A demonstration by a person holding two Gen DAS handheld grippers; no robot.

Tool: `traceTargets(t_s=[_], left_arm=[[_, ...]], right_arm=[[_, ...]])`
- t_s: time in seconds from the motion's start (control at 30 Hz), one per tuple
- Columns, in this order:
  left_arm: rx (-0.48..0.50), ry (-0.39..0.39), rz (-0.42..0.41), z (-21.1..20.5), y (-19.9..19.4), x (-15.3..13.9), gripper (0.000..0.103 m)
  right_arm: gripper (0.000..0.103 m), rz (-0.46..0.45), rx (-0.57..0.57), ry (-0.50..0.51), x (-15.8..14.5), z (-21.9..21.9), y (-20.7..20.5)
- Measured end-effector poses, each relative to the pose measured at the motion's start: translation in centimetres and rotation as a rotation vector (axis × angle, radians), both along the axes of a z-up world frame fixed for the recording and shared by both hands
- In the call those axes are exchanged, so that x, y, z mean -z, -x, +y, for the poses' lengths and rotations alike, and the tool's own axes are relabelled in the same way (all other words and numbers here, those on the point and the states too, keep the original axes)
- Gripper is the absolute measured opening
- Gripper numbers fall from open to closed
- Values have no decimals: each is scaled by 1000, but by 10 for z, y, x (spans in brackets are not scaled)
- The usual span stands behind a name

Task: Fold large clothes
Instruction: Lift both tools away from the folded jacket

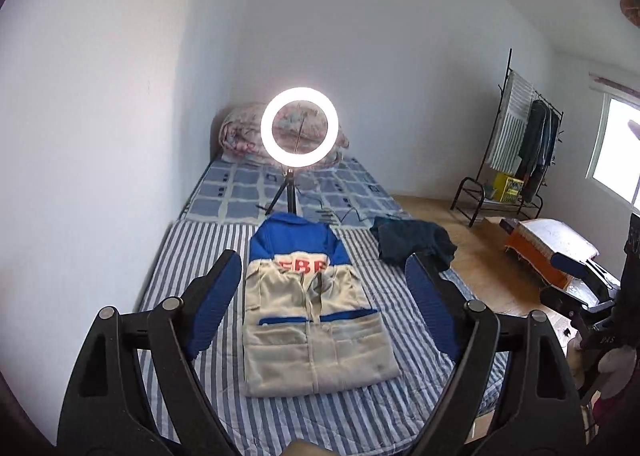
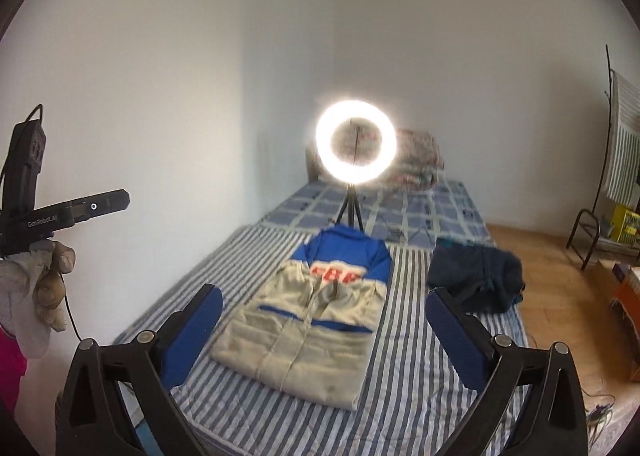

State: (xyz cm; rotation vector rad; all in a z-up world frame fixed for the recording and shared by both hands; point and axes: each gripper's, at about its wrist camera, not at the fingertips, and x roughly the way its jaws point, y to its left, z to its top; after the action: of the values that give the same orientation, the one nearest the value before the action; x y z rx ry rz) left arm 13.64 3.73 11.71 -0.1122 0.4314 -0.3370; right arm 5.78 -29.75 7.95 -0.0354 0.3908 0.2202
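Blue-padded left gripper [image 1: 324,288] and right gripper [image 2: 324,320]: jaws spread wide, nothing between them, both clear above the bed. Beige-and-blue zip jacket [image 1: 316,320] lies folded on striped sheet [image 1: 192,256], judged released because its fold is complete. Dark crumpled garment [image 2: 476,280] probably next.

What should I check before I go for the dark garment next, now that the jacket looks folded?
1. Left gripper empty, jaws wide: ok.
2. Right gripper empty, jaws wide: ok.
3. Beige and blue jacket folded into a flat rectangle on the striped sheet: ok.
4. Dark blue garment lies crumpled near the bed's right edge, apart from the jacket: ok, reachable by my guess.
5. Ring light tripod stands just behind the jacket collar, cable trailing on the bed: not ok, snag risk.
6. Which garment the dark heap is: cannot tell.
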Motion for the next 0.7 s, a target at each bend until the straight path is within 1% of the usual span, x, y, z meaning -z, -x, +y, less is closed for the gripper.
traceTargets(t_s=[0.1, 0.2, 0.3, 0.4, 0.5, 0.57, 0.7], left_arm=[[-3, 0, -23, 2, -4, -18, 86], [-6, 6, -5, 4, -19, -29, 86], [-8, 0, 14, 3, -40, -31, 86], [-14, -5, 40, 3, -65, -27, 86], [-14, 6, 76, 5, -105, -19, 86], [-4, 23, 106, 5, -135, -9, 86], [12, 37, 164, 2, -195, 15, 86]], right_arm=[[103, -17, 3, 19, -15, -3, -3], [103, -21, 4, 54, -24, -7, -14], [103, -21, -11, 75, -27, -12, -33], [103, 1, -15, 91, -23, -15, -56], [102, 21, -11, 104, -17, -18, -86], [102, 41, -10, 89, -12, -25, -108], [101, 93, -11, 40, 1, -42, -166]])
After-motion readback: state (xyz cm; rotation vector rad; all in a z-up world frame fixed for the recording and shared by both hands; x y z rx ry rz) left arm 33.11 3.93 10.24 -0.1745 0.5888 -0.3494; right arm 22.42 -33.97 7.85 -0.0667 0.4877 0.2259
